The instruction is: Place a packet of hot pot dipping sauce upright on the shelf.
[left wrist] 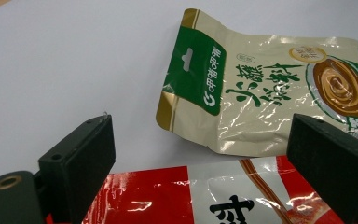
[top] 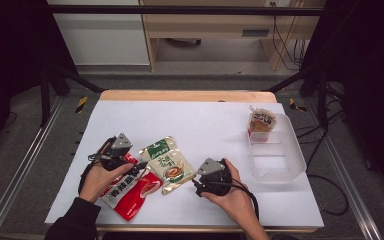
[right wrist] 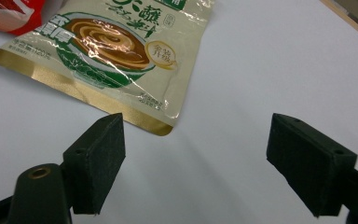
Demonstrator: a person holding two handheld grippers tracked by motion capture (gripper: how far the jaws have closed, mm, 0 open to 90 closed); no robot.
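Your left claw (top: 130,167) is wide open, nothing between the jaws, hovering over the red pouch (top: 130,192) at the near left of the table (top: 205,120). Your right claw (top: 200,182) is wide open too and empty, low over bare table just right of the beige-green pouch (top: 172,169). That pouch lies flat mid-table, its left edge overlapping the red one. Clear bin (top: 275,150) sits far right, holding one packet (top: 261,122).

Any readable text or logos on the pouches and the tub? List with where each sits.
"G甲箭甲箭": white, on the green header of the beige sauce pouch.
Large green characters beside it: stylised, not surely readable.
Gold round seal and fine print: too small.
Red pouch: black character cut off.
Packet in the clear tub: blurred.
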